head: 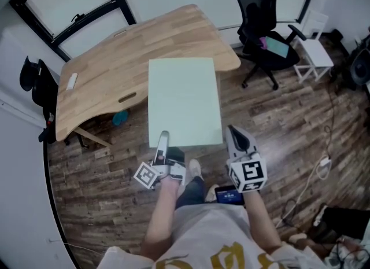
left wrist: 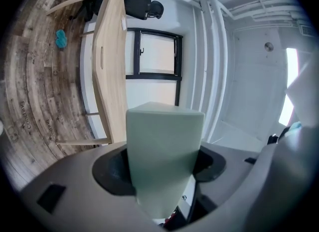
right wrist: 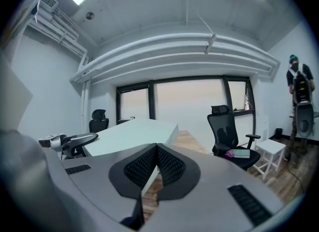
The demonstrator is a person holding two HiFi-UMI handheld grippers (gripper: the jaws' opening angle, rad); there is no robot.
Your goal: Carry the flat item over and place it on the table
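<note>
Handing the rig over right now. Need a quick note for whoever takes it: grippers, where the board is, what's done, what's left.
Left gripper: shut on the near edge of the pale green board, holding it flat.
Right gripper: shut, nothing between its jaws, beside the board's near right corner. I can't tell if it touches the board.
Board: in the air, near end over the floor. In the head view its far end overlaps the near edge of the wooden table.
Done: board is picked up and at the table.
Left: move it over the tabletop, lower it flat, open the left gripper.
</note>
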